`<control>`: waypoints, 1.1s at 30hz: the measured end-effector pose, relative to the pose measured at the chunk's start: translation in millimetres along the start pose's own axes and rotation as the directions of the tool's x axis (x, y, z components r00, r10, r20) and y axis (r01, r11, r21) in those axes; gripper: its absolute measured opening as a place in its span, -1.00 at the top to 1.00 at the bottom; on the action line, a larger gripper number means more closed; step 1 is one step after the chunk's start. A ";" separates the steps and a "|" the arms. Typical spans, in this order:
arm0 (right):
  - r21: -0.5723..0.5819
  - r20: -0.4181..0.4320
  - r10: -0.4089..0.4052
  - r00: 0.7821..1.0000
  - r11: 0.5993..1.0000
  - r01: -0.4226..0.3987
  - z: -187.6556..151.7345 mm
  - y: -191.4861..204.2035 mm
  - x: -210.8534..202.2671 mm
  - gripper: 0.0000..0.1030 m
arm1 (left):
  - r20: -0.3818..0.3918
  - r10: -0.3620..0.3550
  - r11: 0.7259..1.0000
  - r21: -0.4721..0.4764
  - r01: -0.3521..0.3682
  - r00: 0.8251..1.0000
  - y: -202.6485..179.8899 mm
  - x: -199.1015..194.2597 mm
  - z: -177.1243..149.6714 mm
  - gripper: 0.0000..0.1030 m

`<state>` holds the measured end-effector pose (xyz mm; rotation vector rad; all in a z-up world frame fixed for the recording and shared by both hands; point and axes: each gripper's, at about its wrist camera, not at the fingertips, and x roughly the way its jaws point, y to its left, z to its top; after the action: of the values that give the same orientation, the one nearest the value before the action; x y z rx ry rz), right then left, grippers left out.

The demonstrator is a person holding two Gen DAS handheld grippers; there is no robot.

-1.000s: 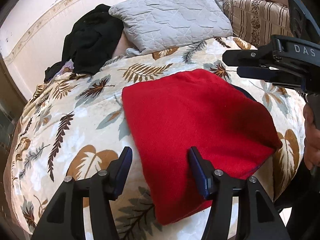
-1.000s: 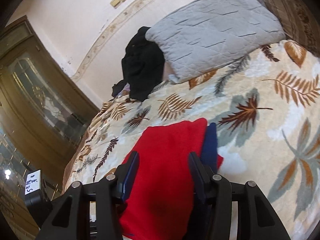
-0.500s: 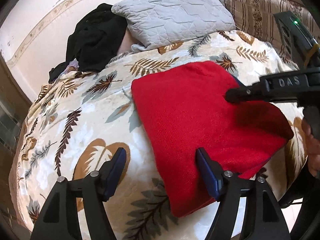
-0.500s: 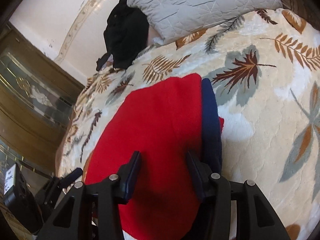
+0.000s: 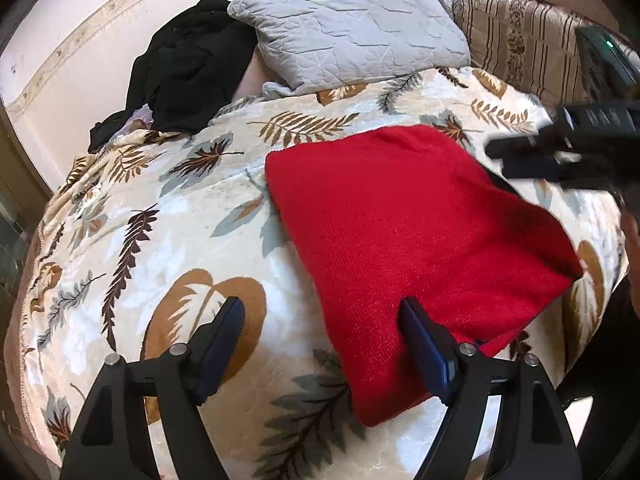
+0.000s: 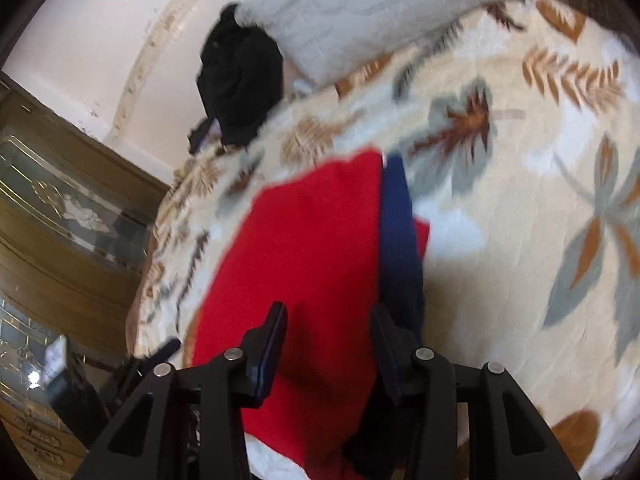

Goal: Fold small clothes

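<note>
Red knit garment (image 5: 404, 240) lies folded flat on the leaf-print blanket (image 5: 160, 240), seen from the left wrist cam; it fills the centre and runs out toward 4 o'clock. Left gripper (image 5: 320, 344) sits low at 6 o'clock w/ jaws wide apart, nothing between them; its right finger (image 5: 424, 344) is at the garment's near edge, the left finger (image 5: 220, 336) over bare blanket. Right gripper (image 5: 532, 160) comes in at 3 o'clock, blurred, above the garment's far right side; can't tell from here whether its tips touch the cloth. Grey quilted pillow (image 5: 352, 36) at 12 o'clock, black clothes (image 5: 188, 64) heaped at 11, just beside the pillow. Striped cushion (image 5: 520, 40) at 1 o'clock.

Right wrist cam, quite blurred: same red garment (image 6: 304, 264) runs from centre down to 6 o'clock, w/ a navy strip (image 6: 398, 232) along its right edge. Right gripper (image 6: 328, 344) is over it, jaws moderately open, red cloth showing in the gap; not clear if they pinch anything. Blanket (image 6: 520, 200) spreads from 1 to 4 o'clock. Pillow (image 6: 380, 12) at 12, black clothes (image 6: 240, 84) at 11. Wooden cabinet w/ glass panels (image 6: 68, 220) at 9 o'clock. Left gripper (image 6: 160, 354) pokes in at 8 o'clock, by the garment's low left edge.
</note>
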<state>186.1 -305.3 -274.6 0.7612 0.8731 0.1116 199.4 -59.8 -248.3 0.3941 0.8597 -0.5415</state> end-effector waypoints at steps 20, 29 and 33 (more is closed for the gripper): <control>-0.090 -0.057 -0.091 0.994 0.992 0.085 30.4 13.2 37.0 0.15 | 0.002 0.035 0.999 0.018 -0.035 0.999 3.1 5.8 -3.9 -0.60; -0.164 -0.058 -0.093 0.994 0.983 0.083 -39.1 19.5 -16.8 0.13 | 0.003 0.054 0.998 0.023 -0.054 0.999 -0.9 6.0 -3.7 -0.60; -0.080 -0.124 -0.073 0.990 0.995 0.063 -66.4 -5.3 -0.9 0.13 | 0.001 0.058 0.998 0.024 -0.058 0.998 -1.4 6.9 -5.4 -0.60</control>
<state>136.1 -272.6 -304.0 0.6579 1.0097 0.1331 199.0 -60.0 -257.1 0.4396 0.8399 -0.4982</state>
